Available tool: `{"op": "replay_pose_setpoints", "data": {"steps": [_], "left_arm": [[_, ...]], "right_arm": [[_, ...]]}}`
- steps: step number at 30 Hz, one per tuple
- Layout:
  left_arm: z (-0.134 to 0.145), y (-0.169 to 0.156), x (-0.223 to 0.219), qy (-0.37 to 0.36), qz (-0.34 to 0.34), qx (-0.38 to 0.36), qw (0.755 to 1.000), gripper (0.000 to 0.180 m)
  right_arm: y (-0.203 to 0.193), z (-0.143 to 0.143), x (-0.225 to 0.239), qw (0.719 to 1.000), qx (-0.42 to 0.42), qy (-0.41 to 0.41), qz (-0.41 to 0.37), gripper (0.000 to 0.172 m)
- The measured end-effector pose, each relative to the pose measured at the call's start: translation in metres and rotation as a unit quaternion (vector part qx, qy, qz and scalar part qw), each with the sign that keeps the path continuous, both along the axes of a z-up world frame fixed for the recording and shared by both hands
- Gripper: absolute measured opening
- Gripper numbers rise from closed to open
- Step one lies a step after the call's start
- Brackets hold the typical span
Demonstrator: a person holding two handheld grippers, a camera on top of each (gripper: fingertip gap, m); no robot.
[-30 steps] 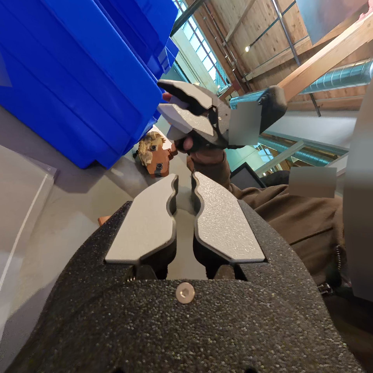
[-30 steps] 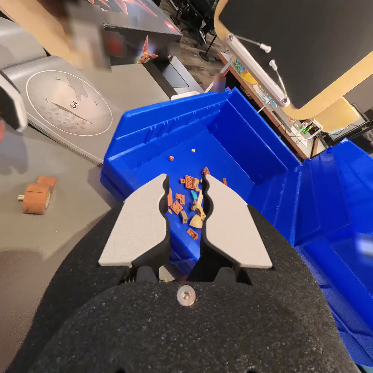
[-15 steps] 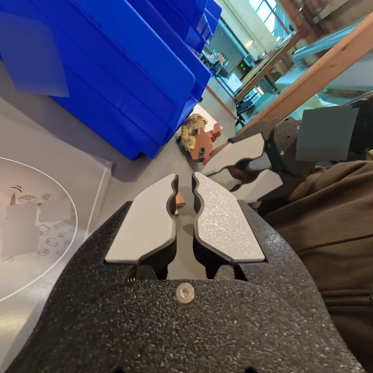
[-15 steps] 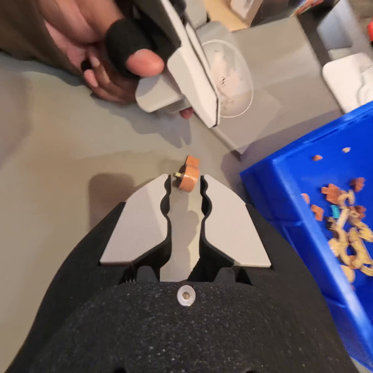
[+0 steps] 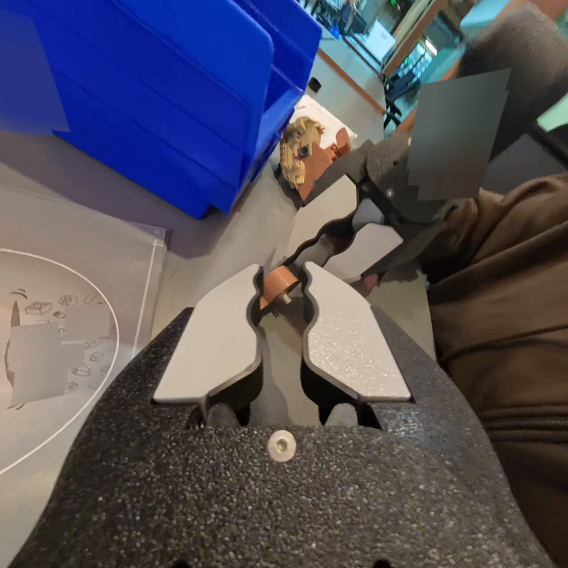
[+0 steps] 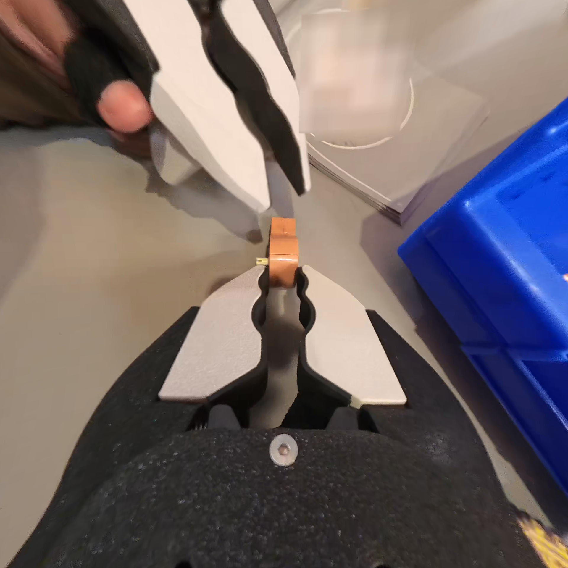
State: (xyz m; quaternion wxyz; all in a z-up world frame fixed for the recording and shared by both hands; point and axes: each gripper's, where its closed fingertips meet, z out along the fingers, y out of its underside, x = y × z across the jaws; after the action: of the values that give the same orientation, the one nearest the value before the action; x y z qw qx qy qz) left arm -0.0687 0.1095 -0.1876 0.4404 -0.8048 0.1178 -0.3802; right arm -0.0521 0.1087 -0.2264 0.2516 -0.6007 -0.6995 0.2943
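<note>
A small orange-brown brick piece [image 6: 282,255] with a short pin on its side lies on the grey table [image 6: 92,276]. My right gripper [image 6: 282,270] is shut on its near end, with both pads against its sides. My left gripper [image 5: 281,273] is open. In the left wrist view the same piece [image 5: 278,285] stands between the left gripper's tips, with a gap on the right side. The right gripper [image 5: 287,261] reaches in from the upper right of that view. In the right wrist view the left gripper [image 6: 284,196] hangs just above the piece's far end.
Blue bins [image 5: 153,107] stand at the back left, and one blue bin [image 6: 507,261] is to my right. A grey booklet with a white circle [image 5: 76,276] lies on the left. A brown and tan brick model [image 5: 307,153] sits by the bins. A person's brown sleeve [image 5: 491,276] fills the right. Left tips to right tips: about 4 cm.
The right gripper swung from above the blue bin down to the table, and its pads closed on the orange-brown piece. The left gripper tilted down to the piece and opened wider around it.
</note>
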Motion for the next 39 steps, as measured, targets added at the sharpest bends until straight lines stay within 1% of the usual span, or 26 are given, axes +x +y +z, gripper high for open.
{"op": "replay_pose_setpoints", "data": {"steps": [1, 4, 6, 10, 11, 12, 13, 16, 19, 21, 23, 25, 27, 30, 34, 39], "left_arm": [[0.0, -0.002, 0.001, 0.012, -0.012, 0.01, 1.0, 0.029], [0.0, -0.008, 0.003, 0.051, -0.043, 0.038, 0.997, 0.035], [0.0, -0.012, 0.006, 0.067, -0.067, 0.054, 0.994, 0.036], [-0.004, -0.027, 0.02, 0.082, -0.132, 0.063, 0.986, 0.035], [-0.005, -0.03, 0.022, 0.087, -0.143, 0.063, 0.984, 0.033], [-0.006, -0.033, 0.024, 0.086, -0.153, 0.063, 0.982, 0.028], [-0.005, -0.035, 0.027, 0.08, -0.16, 0.063, 0.982, 0.021], [-0.002, -0.035, 0.028, 0.062, -0.162, 0.059, 0.983, 0.019], [0.004, -0.031, 0.026, 0.008, -0.14, 0.024, 0.99, 0.017], [0.012, -0.026, 0.021, -0.058, -0.118, 0.0, 0.991, 0.017], [0.02, -0.024, 0.017, -0.112, -0.106, -0.017, 0.988, 0.017], [0.021, -0.022, 0.015, -0.139, -0.096, -0.036, 0.985, 0.017], [0.022, -0.023, 0.016, -0.167, -0.095, -0.053, 0.98, 0.017], [0.02, -0.023, 0.017, -0.188, -0.095, -0.075, 0.975, 0.016], [0.021, -0.022, 0.015, -0.209, -0.088, -0.086, 0.97, 0.016], [0.02, -0.025, 0.019, -0.218, -0.097, -0.101, 0.966, 0.016]], "right_arm": [[-0.004, 0.004, 0.0, 1.0, -0.019, 0.011, 0.013, 0.017], [-0.013, 0.016, 0.001, 0.997, -0.055, 0.035, 0.047, 0.017], [-0.018, 0.021, 0.003, 0.995, -0.064, 0.048, 0.067, 0.017], [-0.028, 0.03, 0.007, 0.988, -0.087, 0.066, 0.108, 0.017], [-0.03, 0.032, 0.008, 0.986, -0.095, 0.069, 0.116, 0.017], [-0.032, 0.033, 0.009, 0.985, -0.102, 0.07, 0.121, 0.017], [-0.034, 0.034, 0.01, 0.983, -0.109, 0.071, 0.126, 0.017], [-0.034, 0.036, 0.01, 0.981, -0.125, 0.075, 0.131, 0.017], [-0.027, 0.043, 0.007, 0.981, -0.113, 0.104, 0.121, 0.02], [-0.02, 0.05, 0.004, 0.982, -0.076, 0.133, 0.113, 0.025], [-0.015, 0.053, 0.002, 0.982, -0.022, 0.152, 0.108, 0.031], [-0.012, 0.054, 0.0, 0.979, 0.041, 0.17, 0.109, 0.033], [-0.013, 0.056, -0.002, 0.973, 0.087, 0.184, 0.113, 0.032], [-0.016, 0.059, -0.002, 0.967, 0.108, 0.198, 0.121, 0.028], [-0.014, 0.061, -0.001, 0.967, 0.095, 0.204, 0.117, 0.021], [-0.018, 0.064, -0.001, 0.966, 0.081, 0.214, 0.125, 0.019]]}}
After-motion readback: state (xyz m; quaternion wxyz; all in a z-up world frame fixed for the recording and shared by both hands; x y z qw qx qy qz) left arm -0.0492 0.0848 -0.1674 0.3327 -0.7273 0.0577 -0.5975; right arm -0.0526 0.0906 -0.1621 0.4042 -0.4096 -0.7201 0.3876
